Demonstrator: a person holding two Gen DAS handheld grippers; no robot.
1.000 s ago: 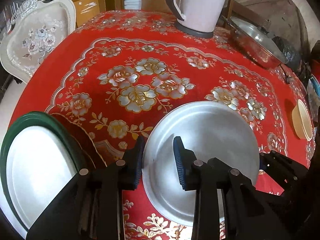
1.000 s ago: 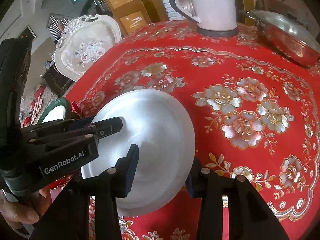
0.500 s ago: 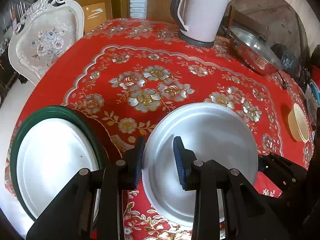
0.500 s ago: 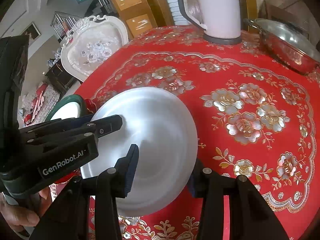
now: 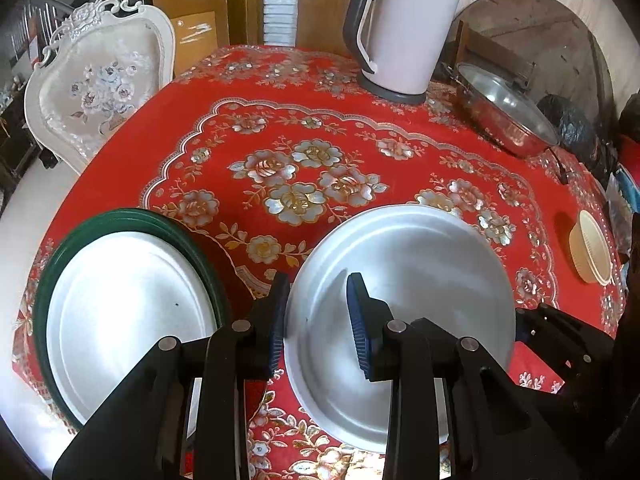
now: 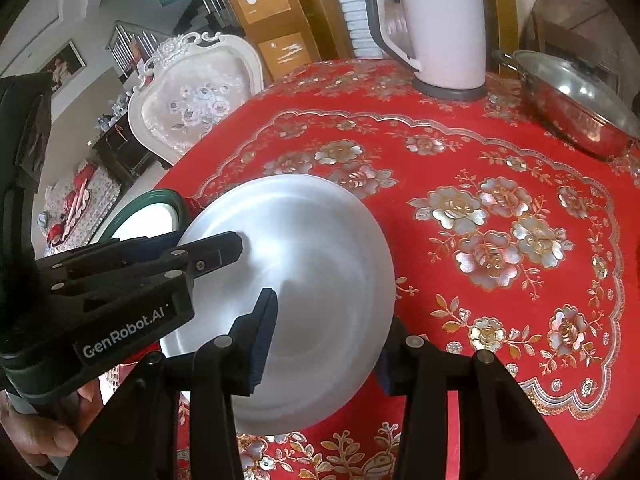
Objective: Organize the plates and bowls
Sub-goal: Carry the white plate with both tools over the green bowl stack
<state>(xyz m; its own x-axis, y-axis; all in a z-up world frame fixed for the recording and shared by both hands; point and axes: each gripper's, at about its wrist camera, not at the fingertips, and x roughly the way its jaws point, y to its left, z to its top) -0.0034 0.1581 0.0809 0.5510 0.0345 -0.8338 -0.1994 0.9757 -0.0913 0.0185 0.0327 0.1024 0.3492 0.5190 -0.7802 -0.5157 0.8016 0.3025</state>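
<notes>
A silver metal plate (image 5: 416, 280) is held off the red tablecloth between both grippers. My left gripper (image 5: 318, 316) straddles its left rim, one finger inside the plate and one outside. My right gripper (image 6: 326, 336) straddles the plate's (image 6: 312, 264) right rim the same way; its right finger is hidden under the plate. A green-rimmed white plate (image 5: 120, 312) lies at the table's near left, also in the right wrist view (image 6: 148, 216). A small cream bowl (image 5: 592, 248) sits at the right edge.
A white electric kettle (image 5: 400, 32) stands at the back of the round table (image 5: 280, 128). A lidded steel pan (image 5: 504, 116) sits at the back right. An ornate white chair (image 5: 100, 88) stands beyond the table's left edge.
Both grippers have risen and pulled back with the silver plate between them. More of the table and the green-rimmed plate now shows.
</notes>
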